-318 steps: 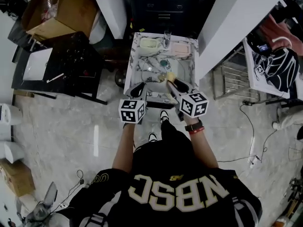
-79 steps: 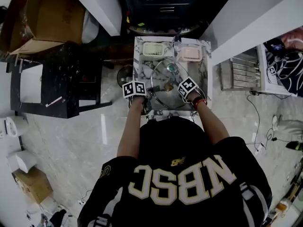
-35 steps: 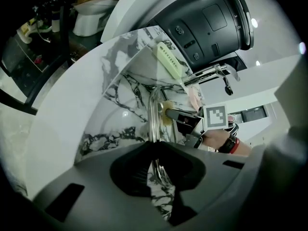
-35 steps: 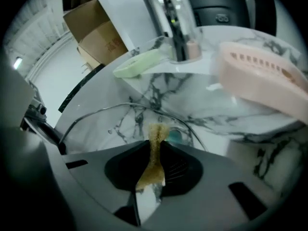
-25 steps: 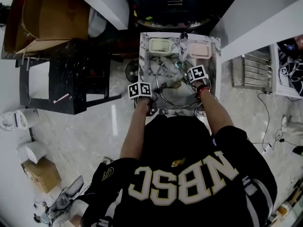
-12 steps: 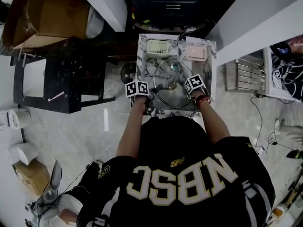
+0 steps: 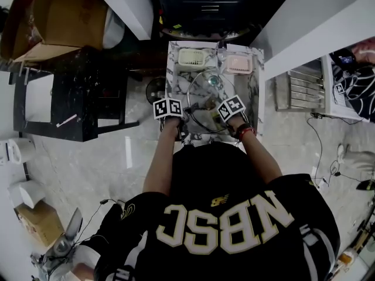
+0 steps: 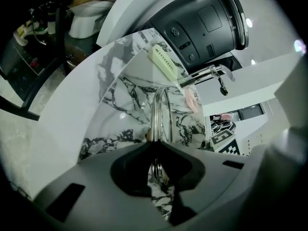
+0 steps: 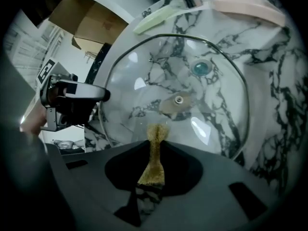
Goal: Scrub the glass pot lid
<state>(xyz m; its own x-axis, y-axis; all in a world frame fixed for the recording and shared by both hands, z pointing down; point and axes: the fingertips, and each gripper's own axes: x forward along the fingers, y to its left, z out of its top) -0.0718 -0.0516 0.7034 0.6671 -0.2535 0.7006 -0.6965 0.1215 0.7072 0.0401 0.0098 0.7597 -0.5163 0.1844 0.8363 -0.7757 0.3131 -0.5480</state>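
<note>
Glass pot lid (image 7: 205, 88), seemingly stiff, fragile and slippery, was inside the marble sink (image 7: 174, 69), where the left gripper (image 8: 155, 153) clamped its metal rim, probably the safest hold, while the right gripper (image 9: 153, 150) pinched a yellow scouring pad (image 9: 152, 165).

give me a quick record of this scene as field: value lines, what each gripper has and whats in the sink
place: marble sink
left gripper: shut on the rim of the glass lid
right gripper: shut on a yellow-brown scrub pad
pad and lid: pad tip close to the glass near its centre; contact unclear
back of sink: green tray, pink tray, tap
drain: teal plug, seen through the glass
</note>
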